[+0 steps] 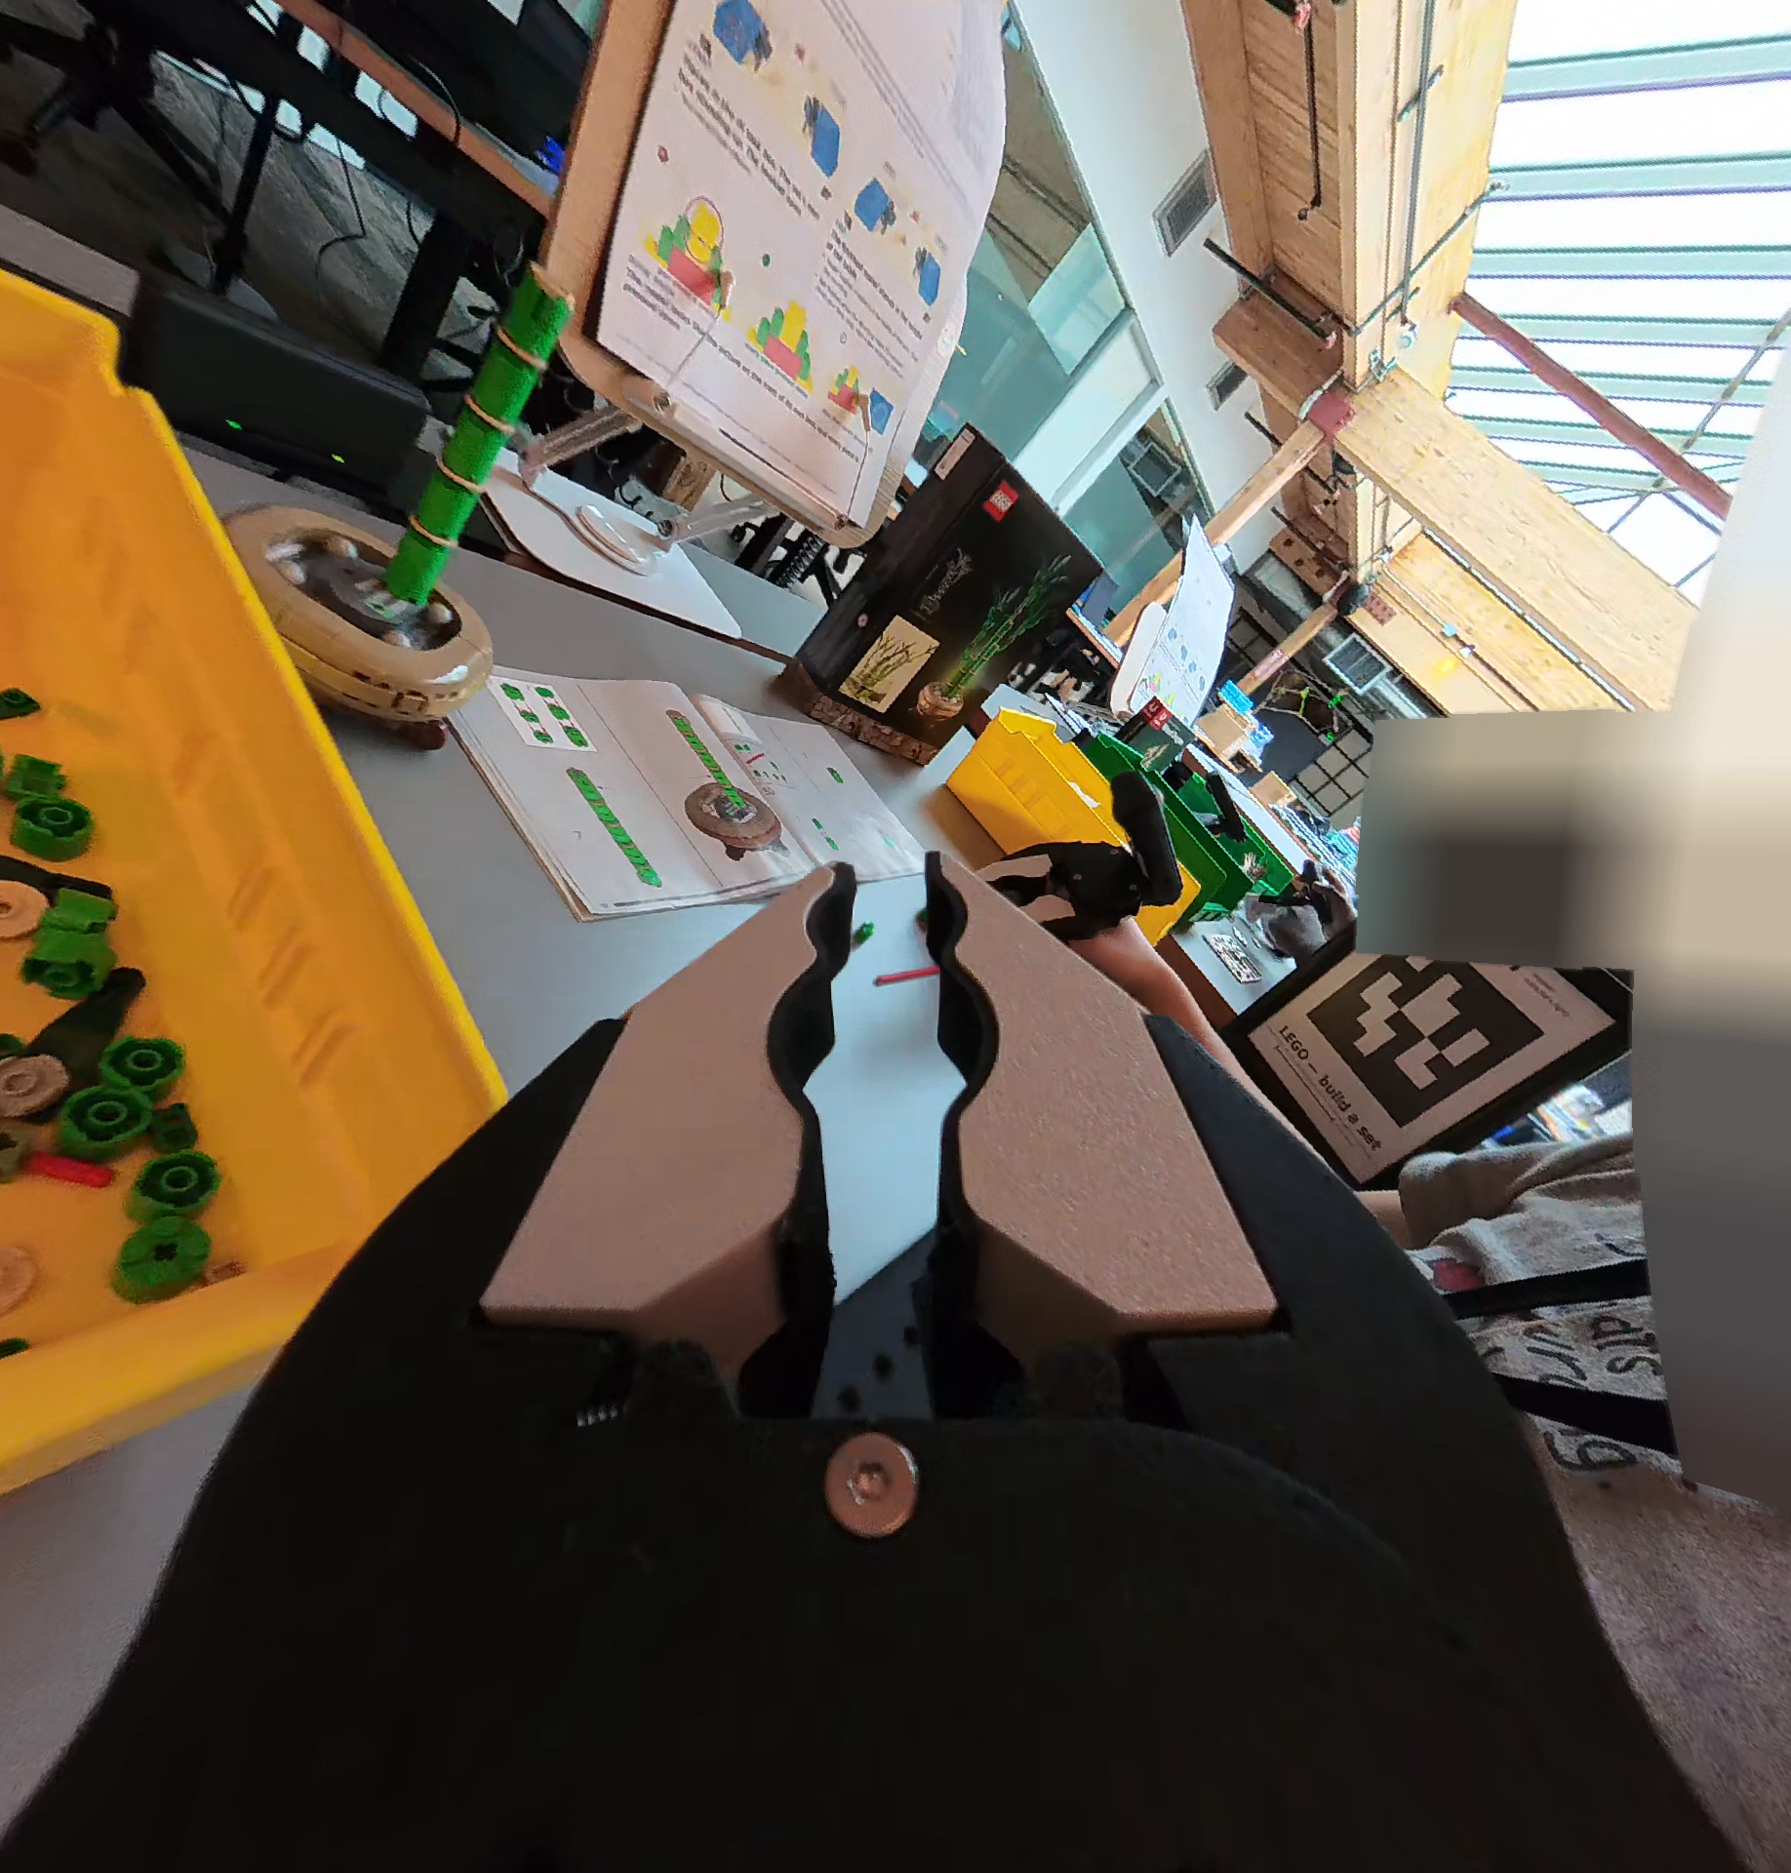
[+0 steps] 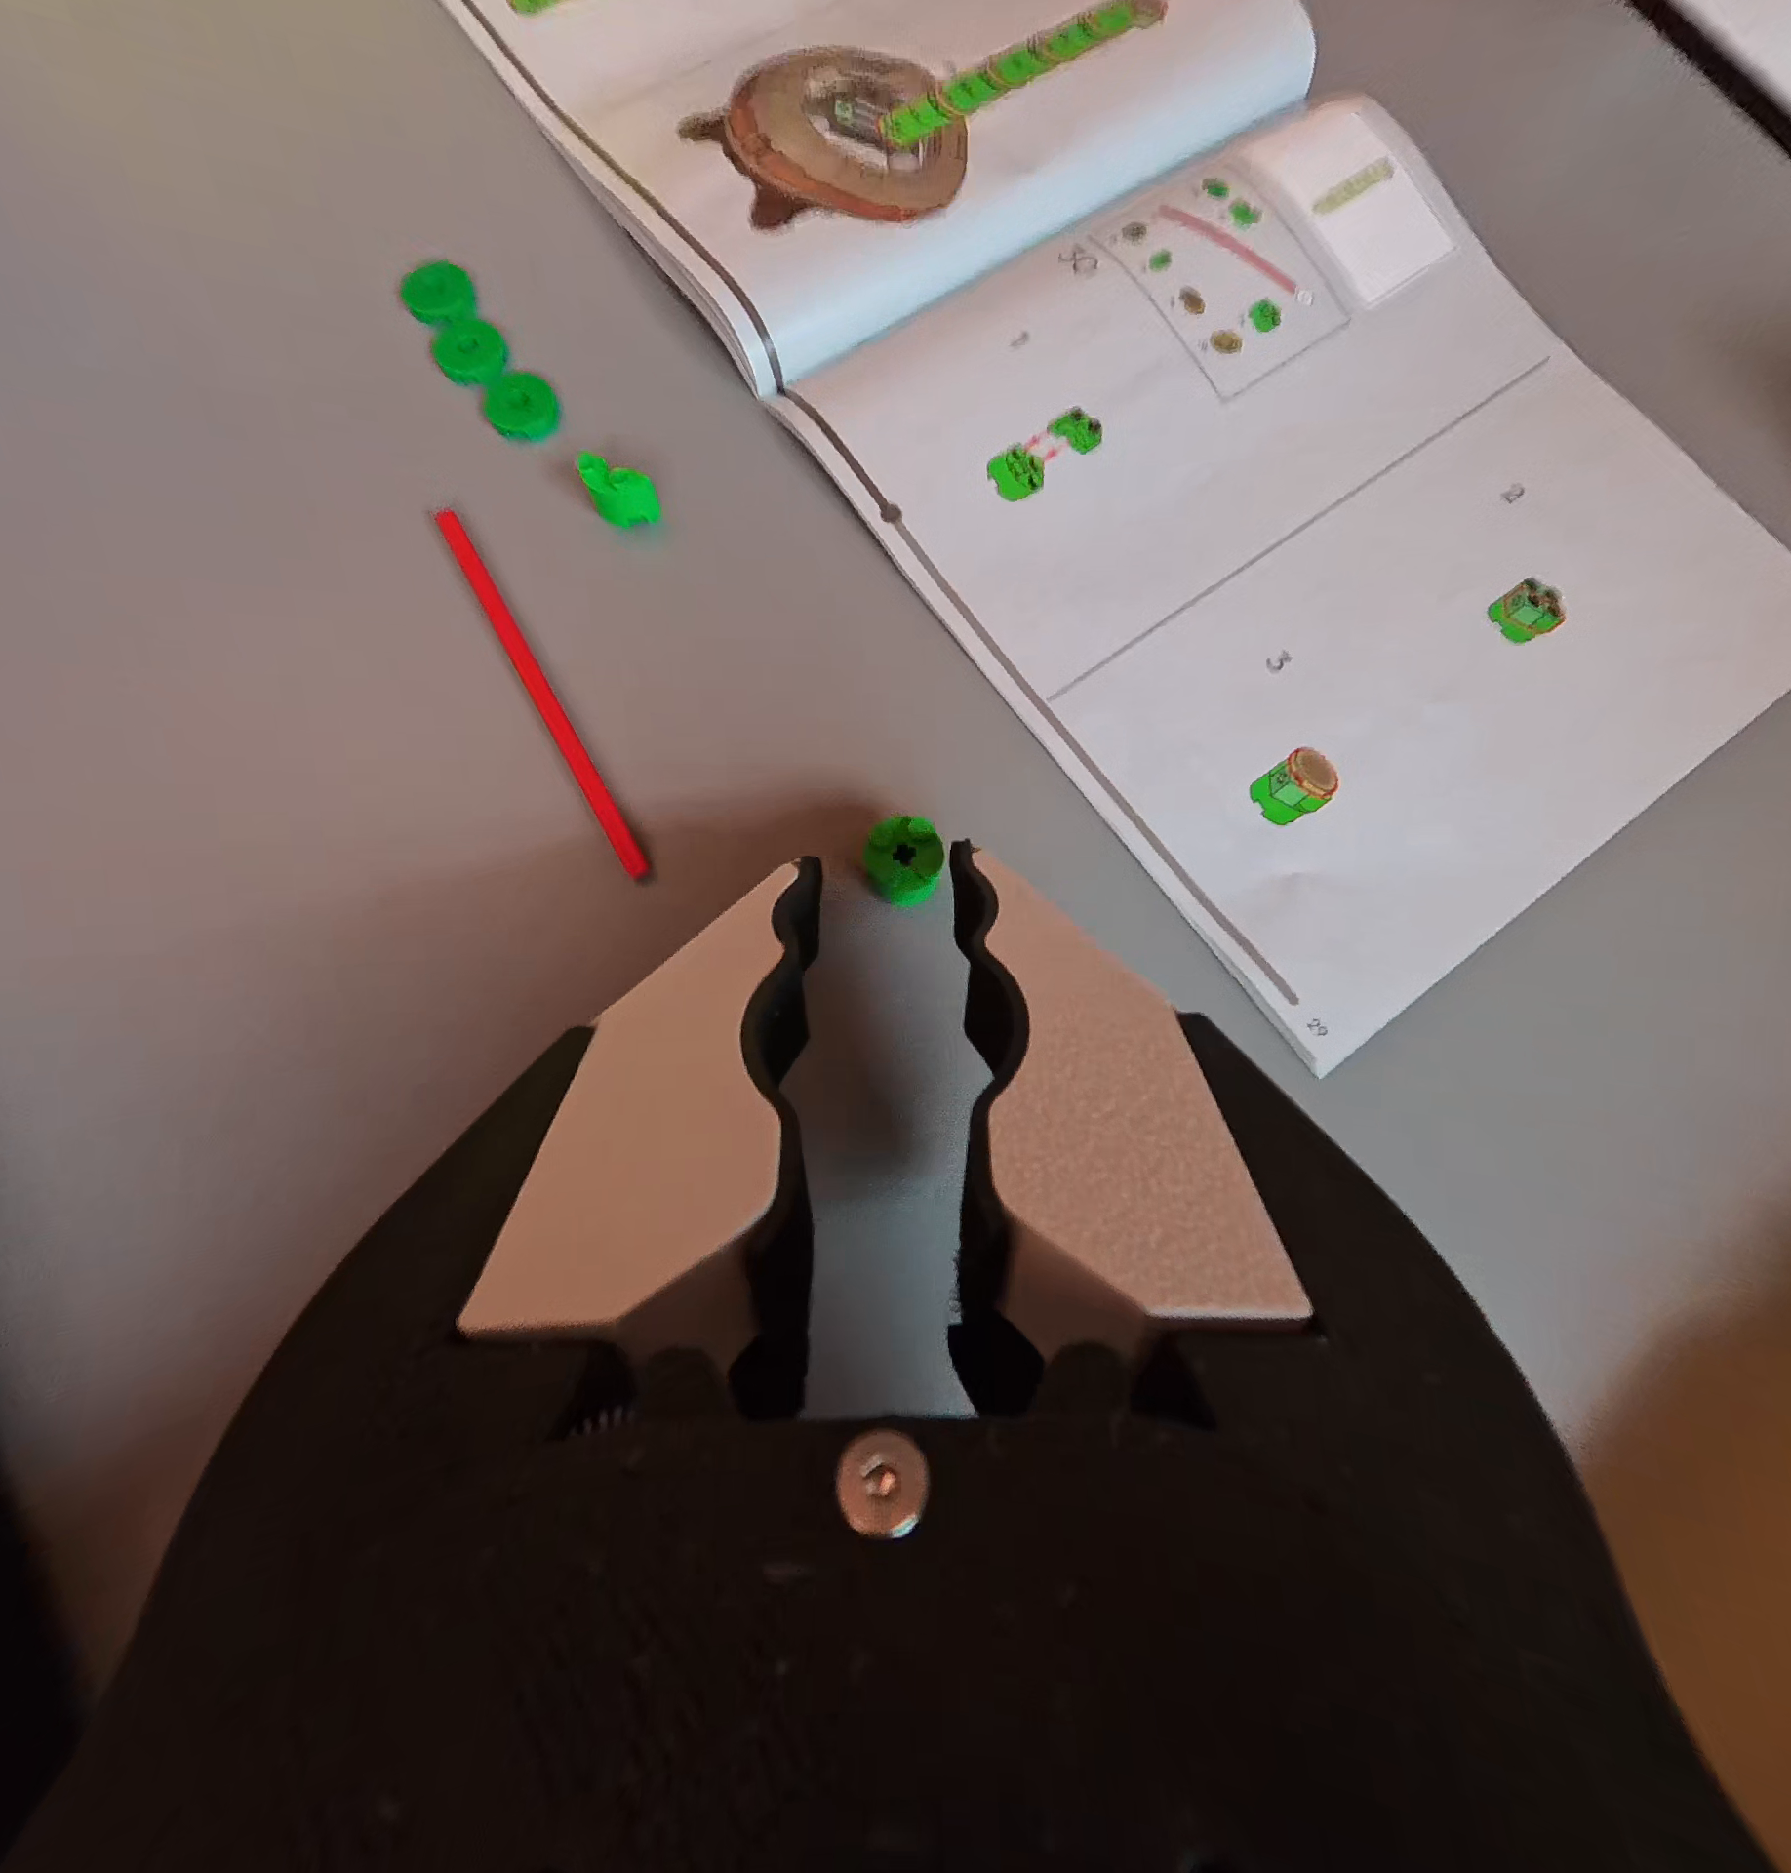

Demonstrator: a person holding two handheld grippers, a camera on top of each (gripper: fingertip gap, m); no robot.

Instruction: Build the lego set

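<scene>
Lego round brick [image 2: 903, 859], green, lies just beyond our right gripper [image 2: 883, 862], jaws apart, empty; our left gripper [image 1: 889, 880] likewise parted, holding nothing.

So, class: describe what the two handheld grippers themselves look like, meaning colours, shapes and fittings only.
The left gripper and right gripper look alike: a wide matte black body, two tan wedge-shaped fingers lined with wavy black inner pads, and a silver hex screw at the centre. No cables show.
</scene>
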